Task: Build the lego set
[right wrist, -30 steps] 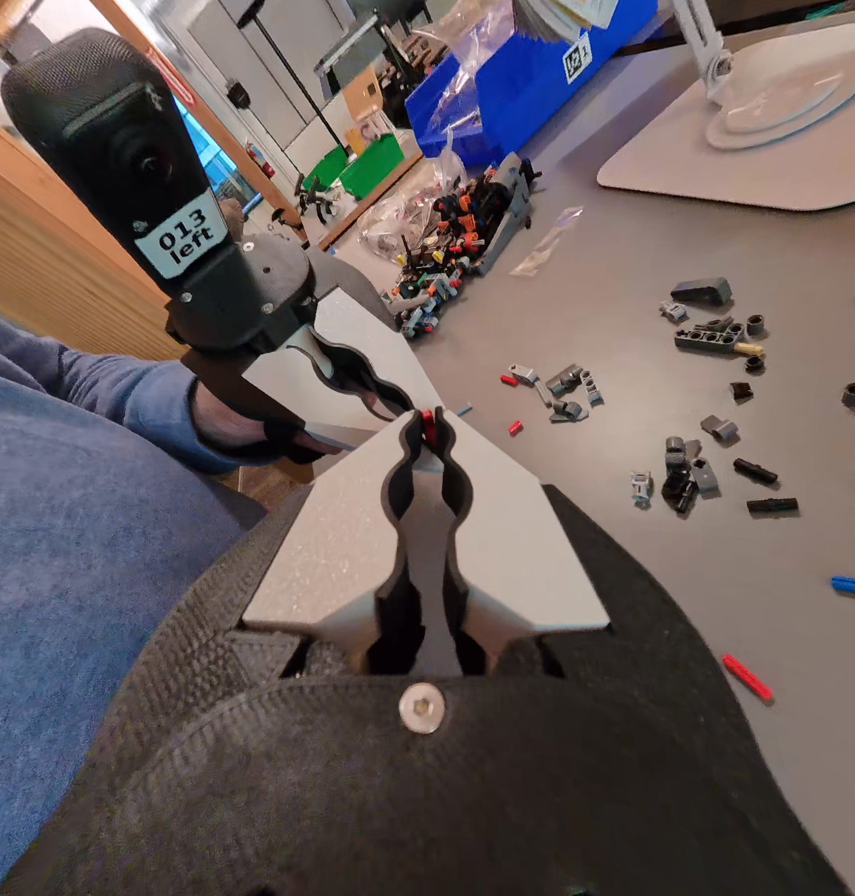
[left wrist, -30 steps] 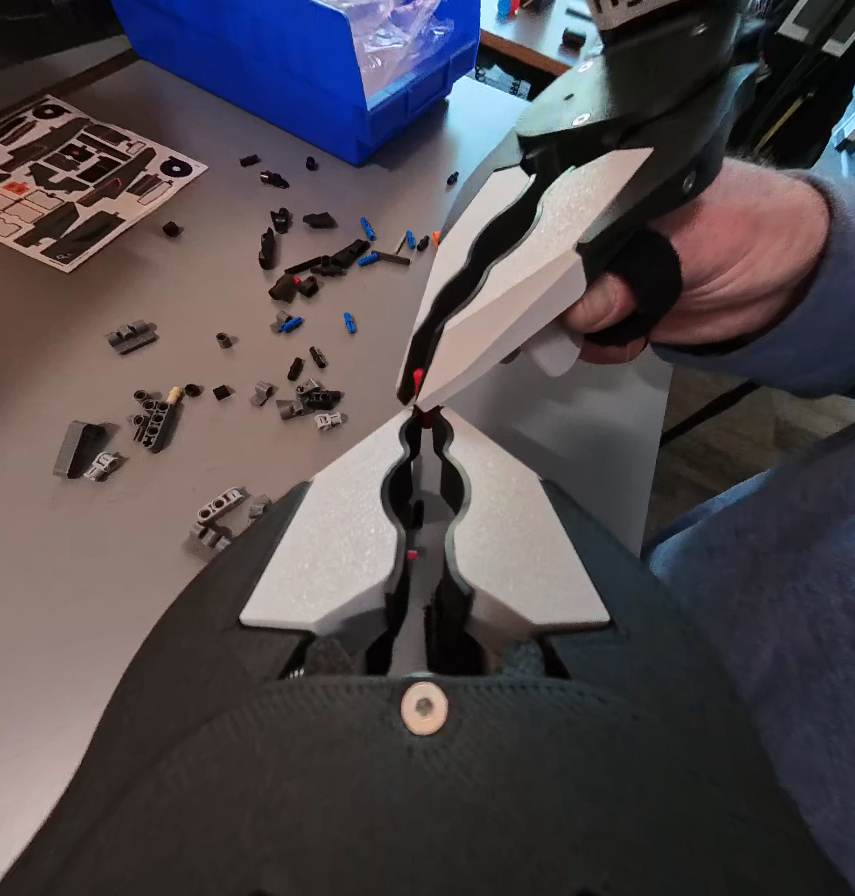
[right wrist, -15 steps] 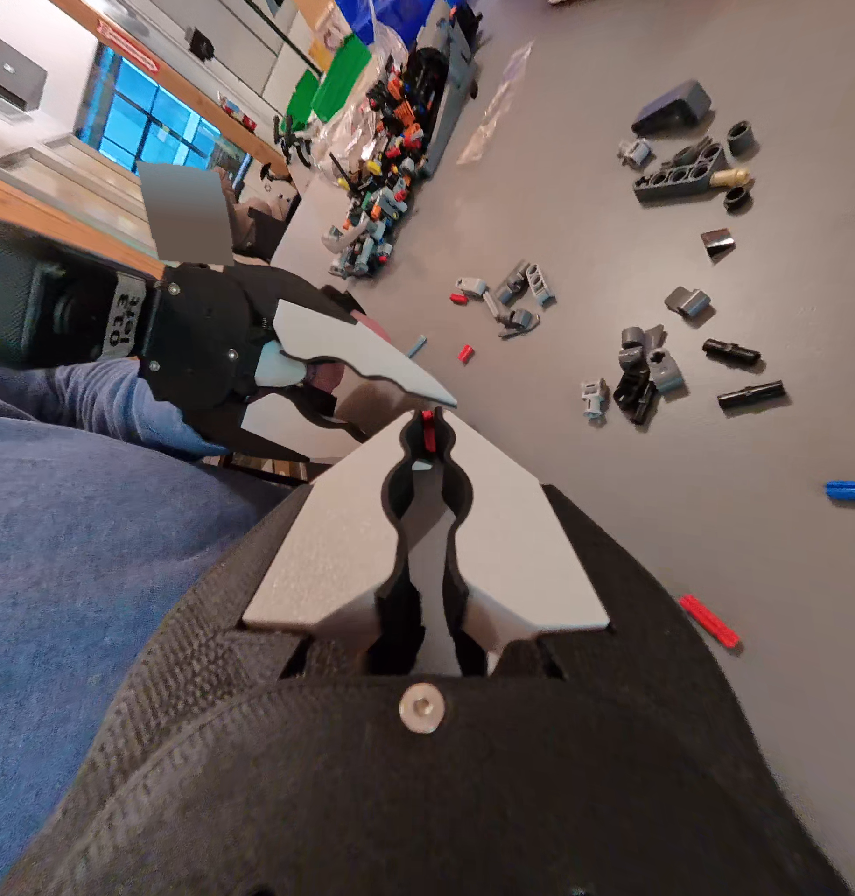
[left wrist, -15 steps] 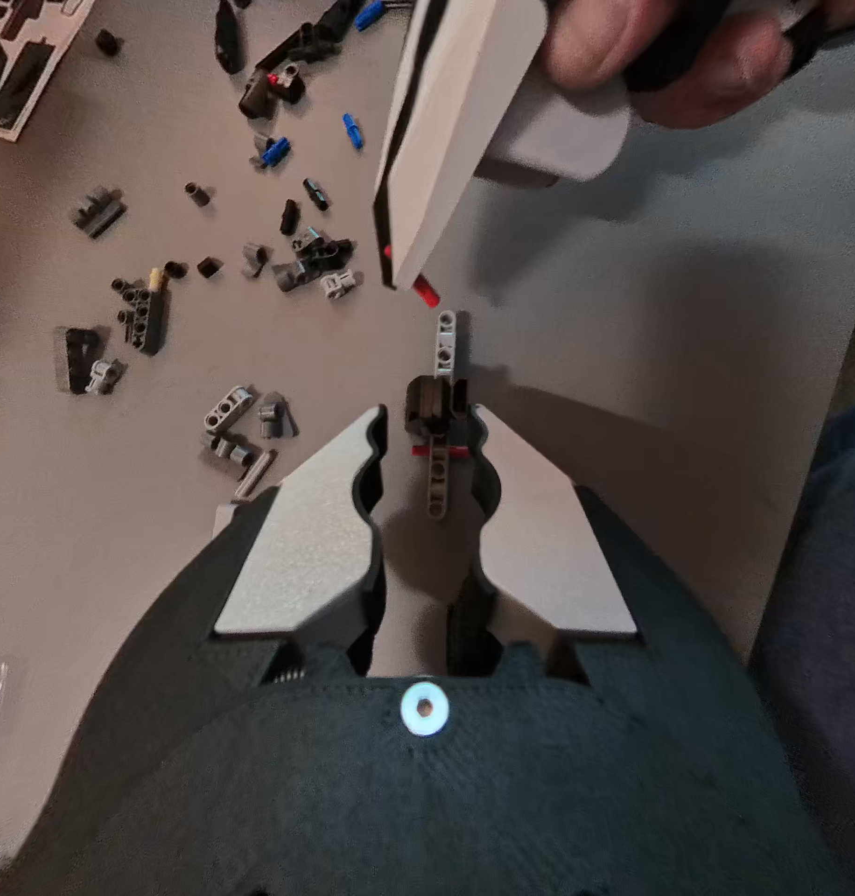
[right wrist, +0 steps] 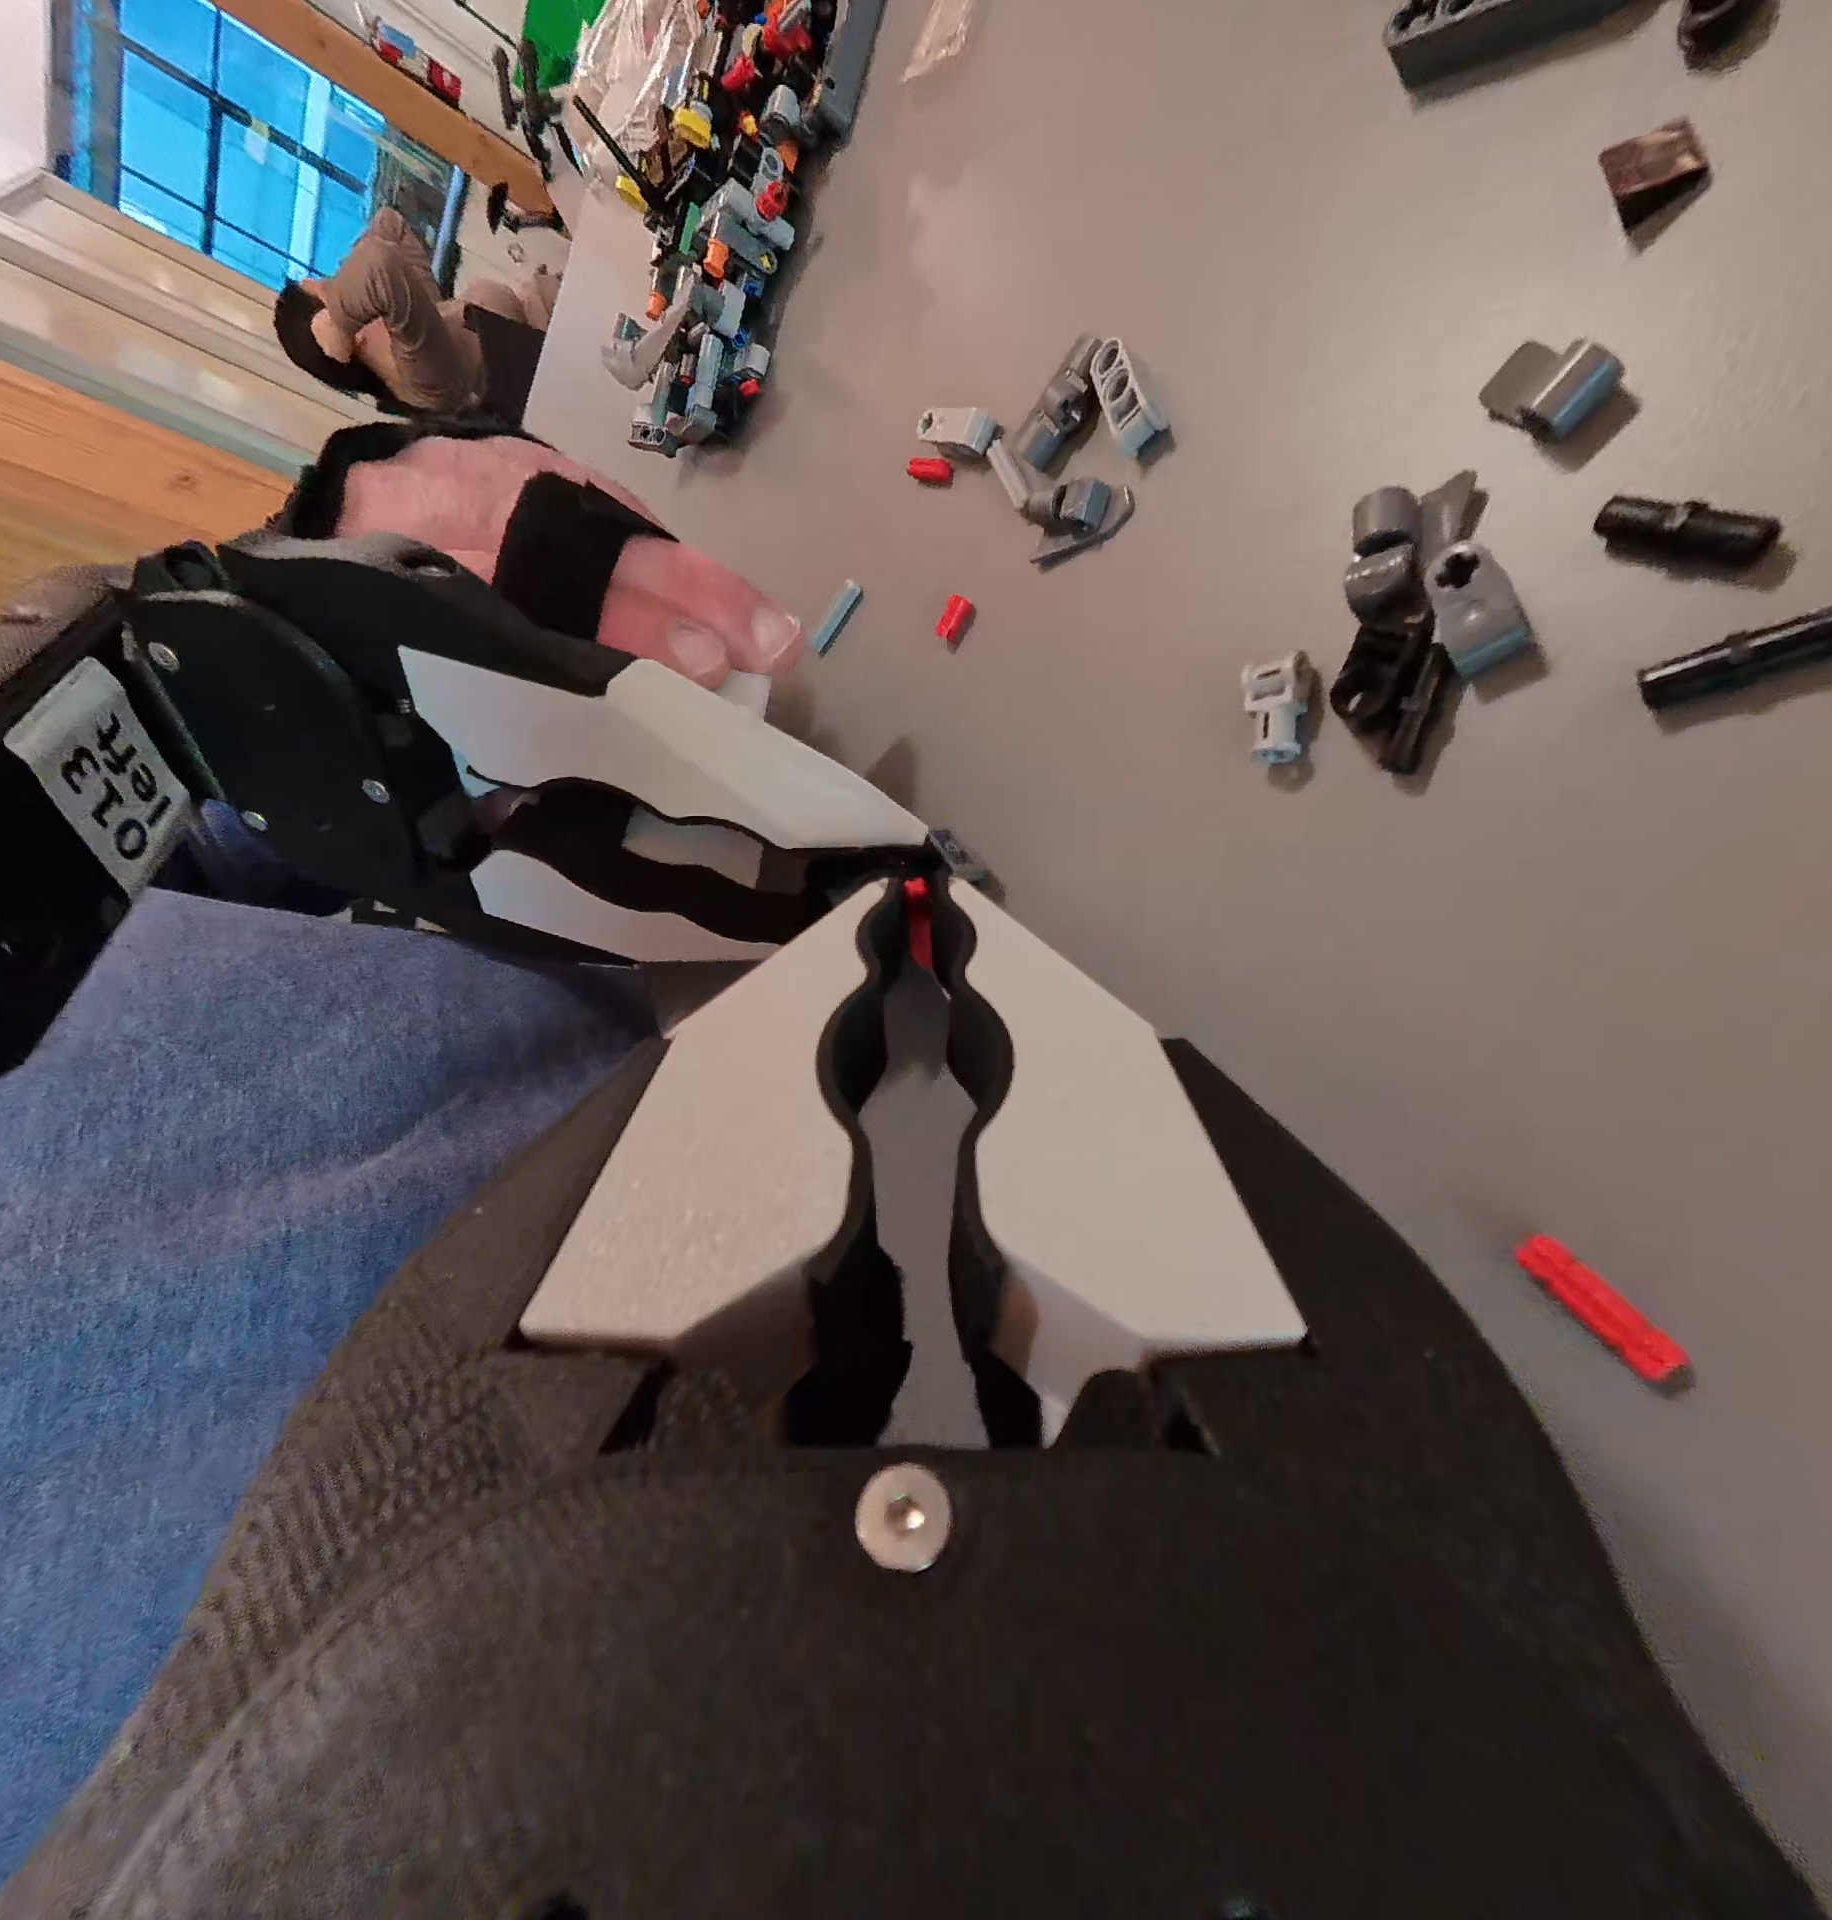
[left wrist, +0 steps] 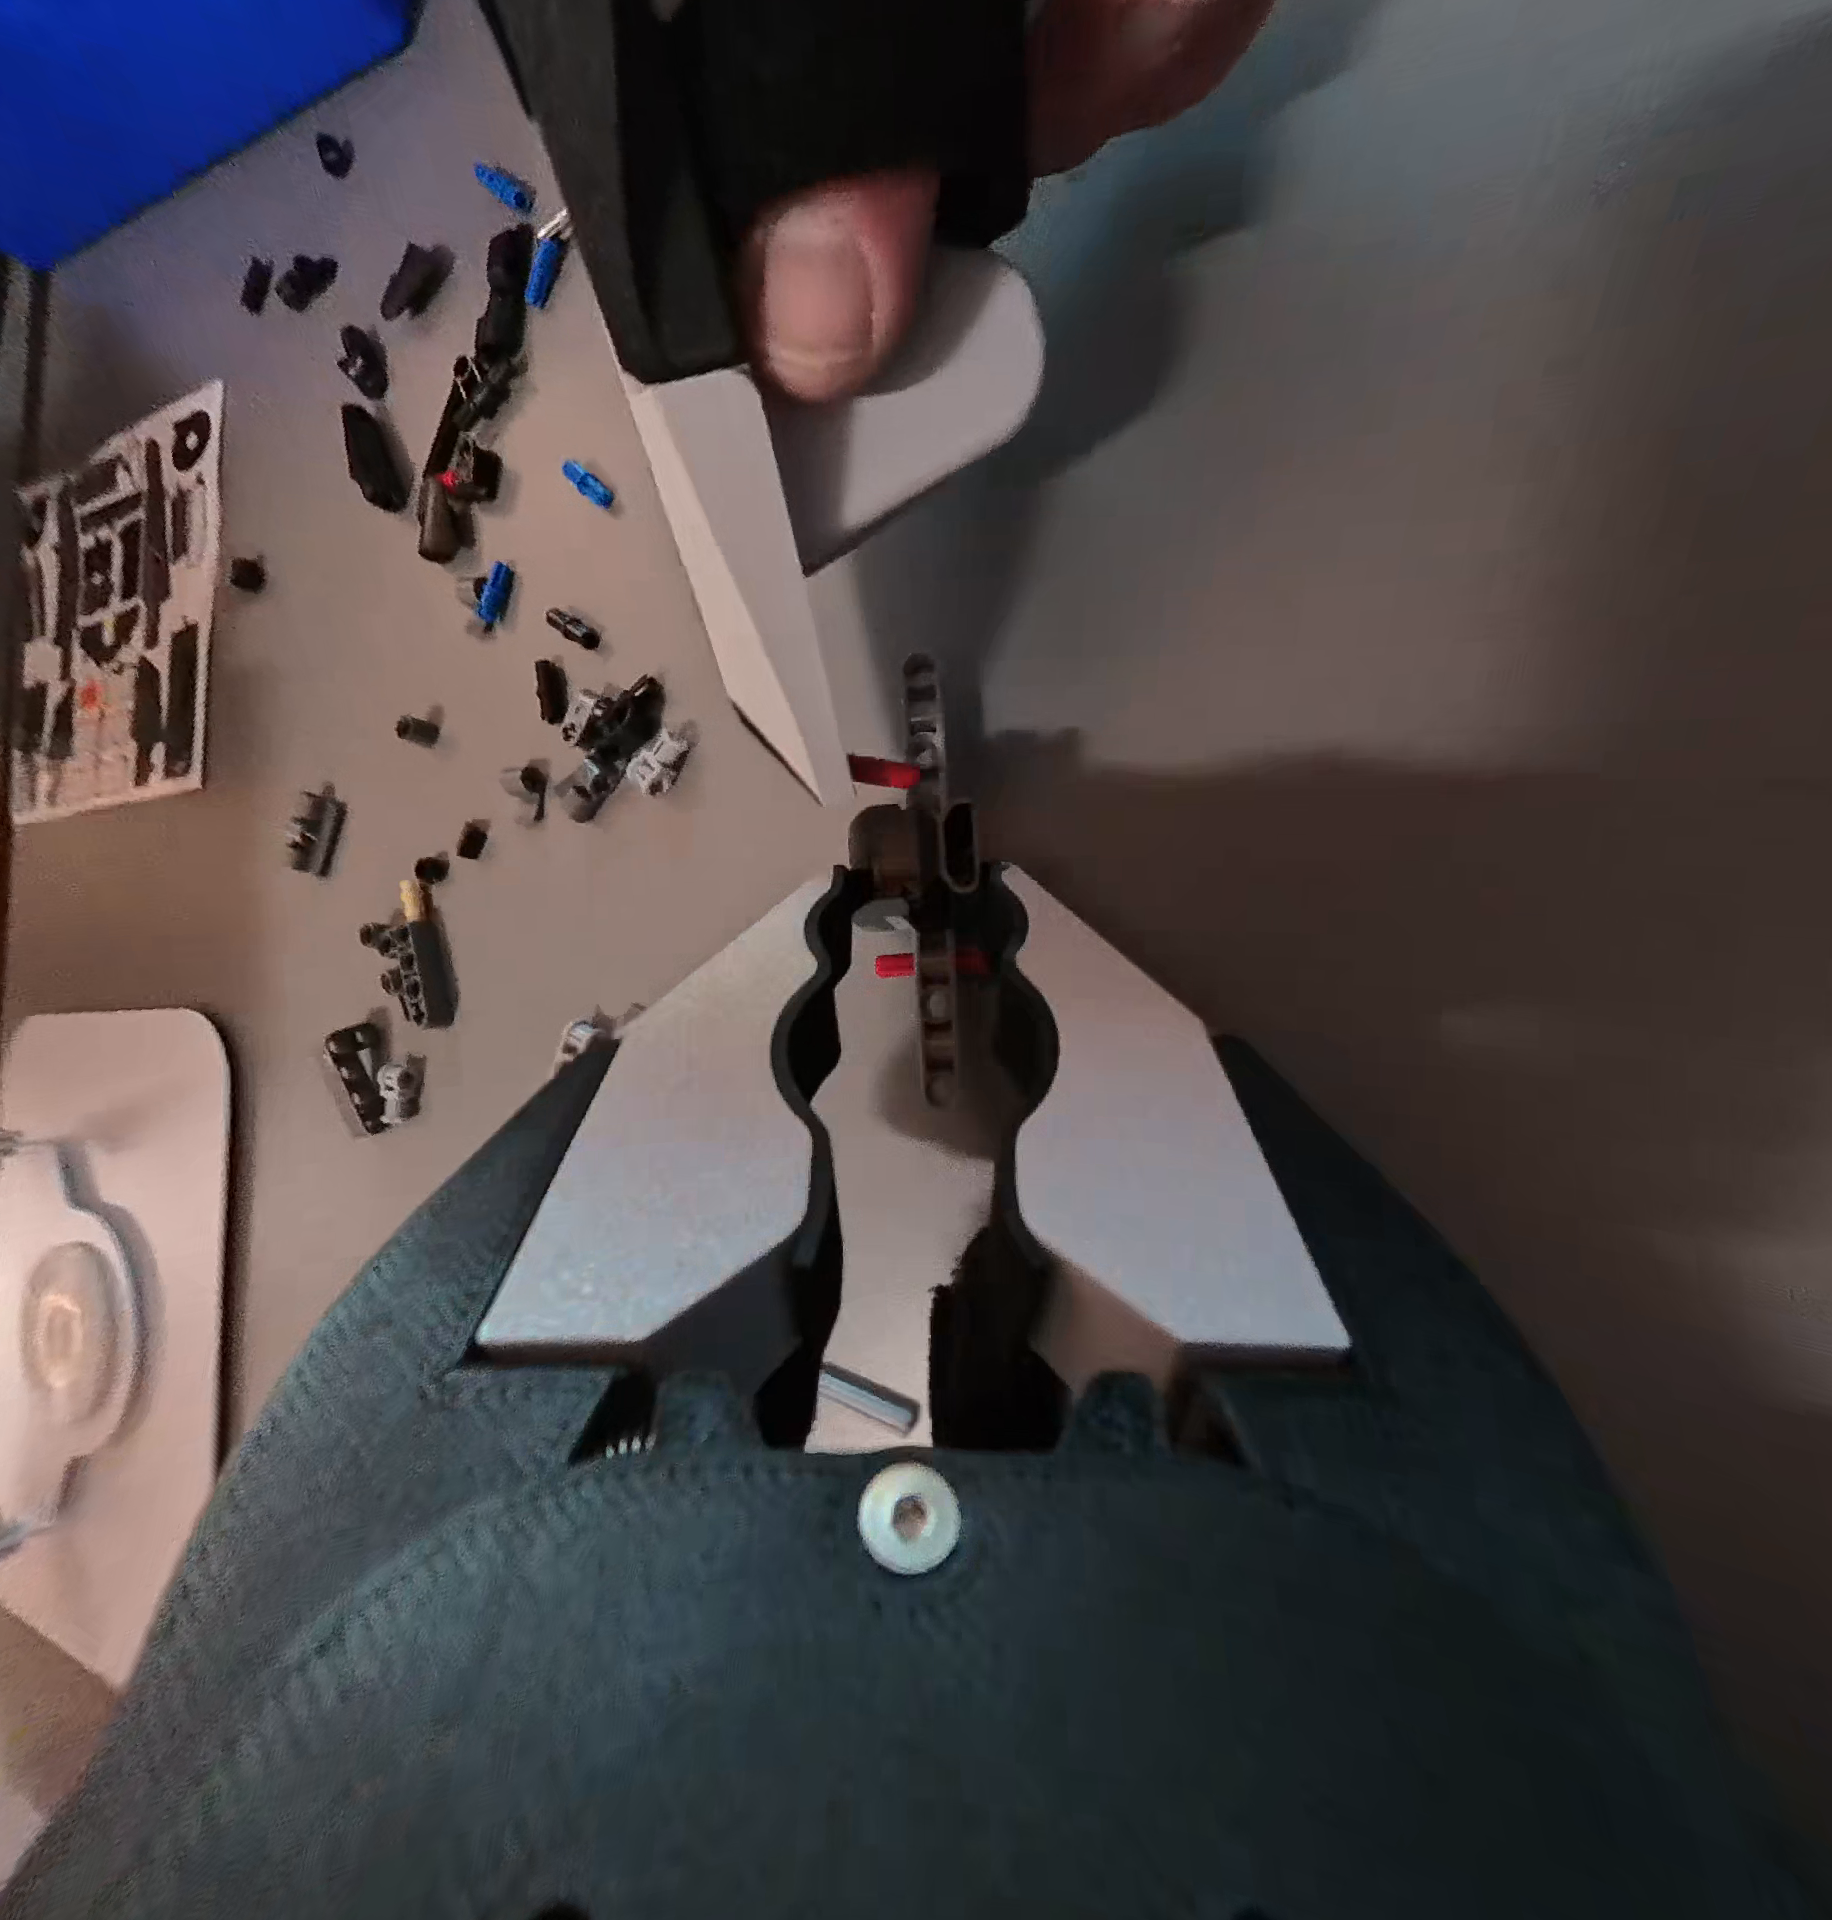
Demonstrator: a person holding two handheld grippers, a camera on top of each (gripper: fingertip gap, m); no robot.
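2 grippers: left gripper (left wrist: 917,883) clamps grey subassembly (left wrist: 933,935), beam lengthwise; right gripper (right wrist: 917,904) pinches red pin (right wrist: 917,920), tip just beside beam, near table (left wrist: 1411,520) front edge.

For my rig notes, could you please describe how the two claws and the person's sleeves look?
Each claw, left and right, has two pale grey wedge fingers with wavy black pads on a textured black body with a silver screw. The left claw carries a small grey tag. Black straps cross the fingers of the hand. Sleeves are blue.

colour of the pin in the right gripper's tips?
Red pin, pinched in the right gripper; clearest in the right wrist view.
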